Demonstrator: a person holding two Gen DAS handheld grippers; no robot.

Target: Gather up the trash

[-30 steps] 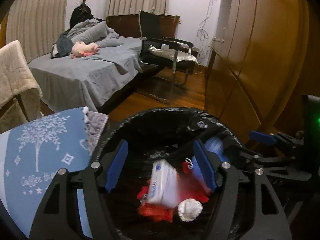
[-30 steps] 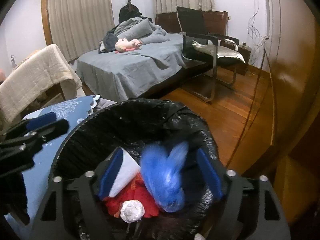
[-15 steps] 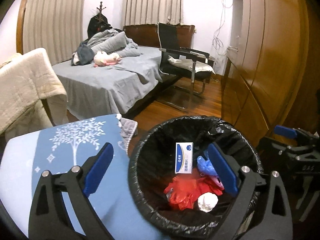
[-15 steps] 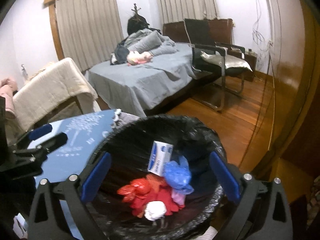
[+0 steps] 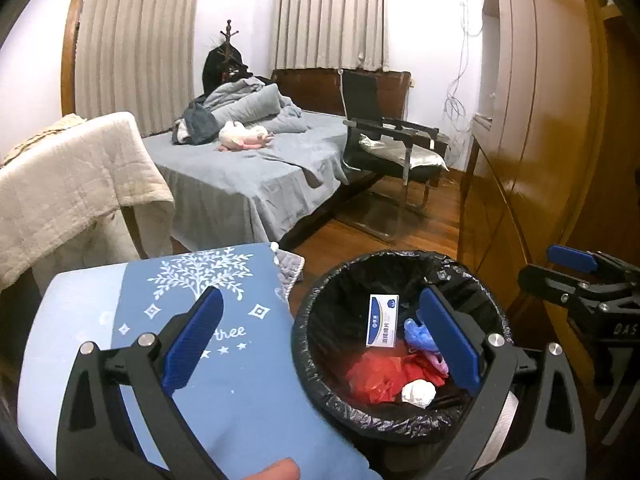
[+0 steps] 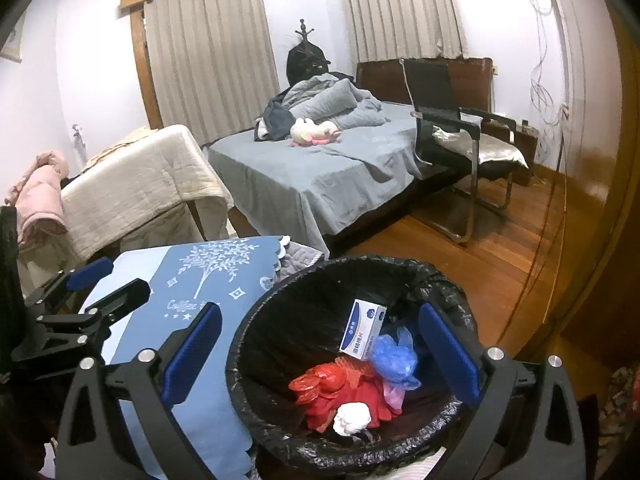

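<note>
Black-lined bin (image 6: pixel 280 344) w/ trash sits below both grippers' wide-spread, empty jaws.

The left hand-held gripper (image 5: pixel 320 344) pointed forward and downward, its jaws having just been opening, now spread wide with nothing between them. The right hand-held gripper (image 6: pixel 320 348) sat beside it, angled down alike, jaws likewise just opened wide and empty.

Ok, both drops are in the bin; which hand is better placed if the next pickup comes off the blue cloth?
Left, probably. Its open, empty tongs already straddle the blue cloth edge, while the right tongs, also open and empty, sit over the bin.
</note>
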